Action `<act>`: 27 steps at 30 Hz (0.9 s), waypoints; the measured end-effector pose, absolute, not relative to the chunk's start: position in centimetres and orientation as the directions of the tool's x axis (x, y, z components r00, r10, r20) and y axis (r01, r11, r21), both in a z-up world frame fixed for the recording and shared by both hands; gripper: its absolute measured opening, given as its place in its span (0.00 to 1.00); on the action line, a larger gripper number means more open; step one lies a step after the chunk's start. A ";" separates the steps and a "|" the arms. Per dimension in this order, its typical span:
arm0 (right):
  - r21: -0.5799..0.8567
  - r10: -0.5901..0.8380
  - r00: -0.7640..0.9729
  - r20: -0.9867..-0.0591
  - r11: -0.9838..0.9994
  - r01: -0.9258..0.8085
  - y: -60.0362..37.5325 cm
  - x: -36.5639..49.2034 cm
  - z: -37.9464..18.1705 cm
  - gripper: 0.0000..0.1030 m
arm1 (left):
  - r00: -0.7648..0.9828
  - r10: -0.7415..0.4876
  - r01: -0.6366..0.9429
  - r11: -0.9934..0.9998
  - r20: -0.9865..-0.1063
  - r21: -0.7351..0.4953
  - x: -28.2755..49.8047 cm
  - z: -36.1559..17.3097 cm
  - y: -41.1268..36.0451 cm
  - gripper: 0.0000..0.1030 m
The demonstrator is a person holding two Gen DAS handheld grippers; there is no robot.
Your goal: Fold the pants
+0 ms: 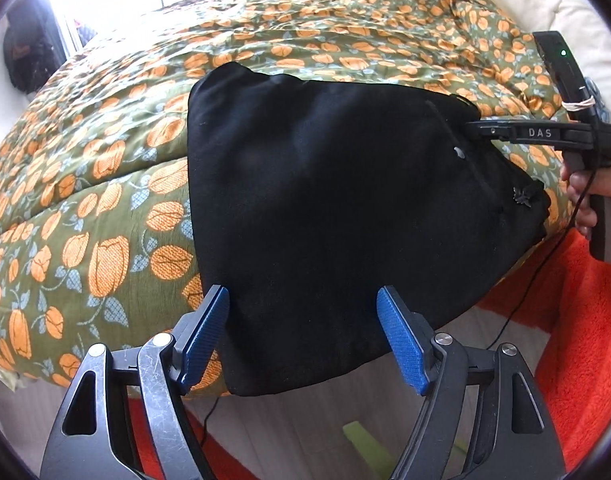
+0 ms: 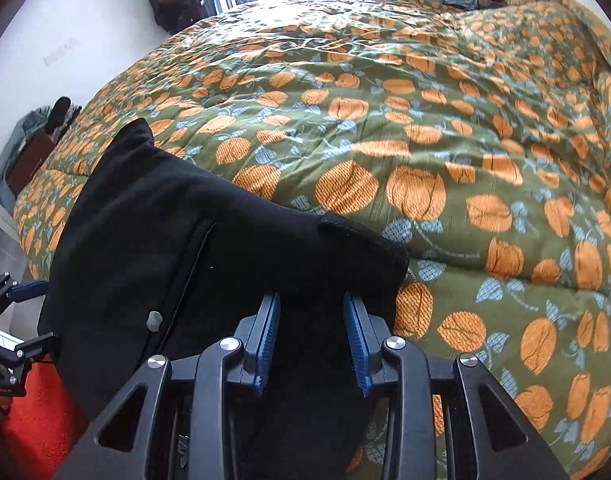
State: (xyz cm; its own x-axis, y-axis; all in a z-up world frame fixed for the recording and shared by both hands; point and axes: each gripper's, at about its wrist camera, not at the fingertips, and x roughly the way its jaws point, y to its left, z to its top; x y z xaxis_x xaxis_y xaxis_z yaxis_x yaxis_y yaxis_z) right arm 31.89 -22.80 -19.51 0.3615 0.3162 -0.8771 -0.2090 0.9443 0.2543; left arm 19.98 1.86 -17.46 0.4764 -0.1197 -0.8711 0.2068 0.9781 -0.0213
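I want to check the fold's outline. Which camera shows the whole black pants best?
The left wrist view: the black pants lie nearly whole on the floral quilt, most edges visible. The right wrist view shows only the near part, its lower edge hidden behind the right claw.

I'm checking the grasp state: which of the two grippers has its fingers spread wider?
The left gripper: its blue fingers gape wide over the black pants, while the right gripper shows a narrower gap at the pants' edge.
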 end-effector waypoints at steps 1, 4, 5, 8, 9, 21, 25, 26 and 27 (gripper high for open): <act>0.266 0.320 0.362 -0.875 0.945 -0.193 -23.2 31.7 -19.2 0.33 | 0.476 -0.118 0.206 0.978 -0.872 -0.021 19.9 -17.5 1.9 0.76; 0.221 0.291 0.409 -0.865 0.952 -0.210 -23.4 30.3 -16.7 0.32 | 0.475 -0.114 0.197 0.980 -0.873 -0.021 19.8 -17.7 1.9 0.77; 0.206 0.290 0.432 -0.854 0.951 -0.230 -23.2 29.5 -15.7 0.32 | 0.476 -0.114 0.195 0.981 -0.872 -0.022 19.8 -17.7 1.9 0.77; 0.232 0.352 0.473 -0.808 0.927 -0.295 -22.4 26.5 -12.7 0.33 | 0.476 -0.116 0.193 0.981 -0.872 -0.025 19.7 -17.7 1.8 0.77; 0.251 0.381 0.480 -0.791 0.916 -0.314 -22.0 25.3 -12.1 0.34 | 0.475 -0.116 0.192 0.981 -0.872 -0.026 19.8 -17.7 1.8 0.77; 0.303 0.366 0.325 -0.872 0.925 -0.231 -20.0 22.4 -18.9 0.34 | 0.452 -0.105 0.203 0.979 -0.886 -0.012 19.7 -18.9 1.2 0.82; 0.327 0.391 0.330 -0.859 0.916 -0.232 -20.4 22.3 -19.3 0.34 | 0.441 -0.102 0.203 0.979 -0.891 -0.012 19.9 -19.2 1.2 0.84; 0.330 0.392 0.329 -0.859 0.915 -0.231 -20.4 22.3 -19.3 0.34 | 0.441 -0.101 0.202 0.979 -0.892 -0.011 19.9 -19.2 1.2 0.84; 0.329 0.392 0.329 -0.859 0.916 -0.231 -20.4 22.3 -19.4 0.34 | 0.441 -0.100 0.202 0.979 -0.892 -0.010 20.0 -19.2 1.1 0.84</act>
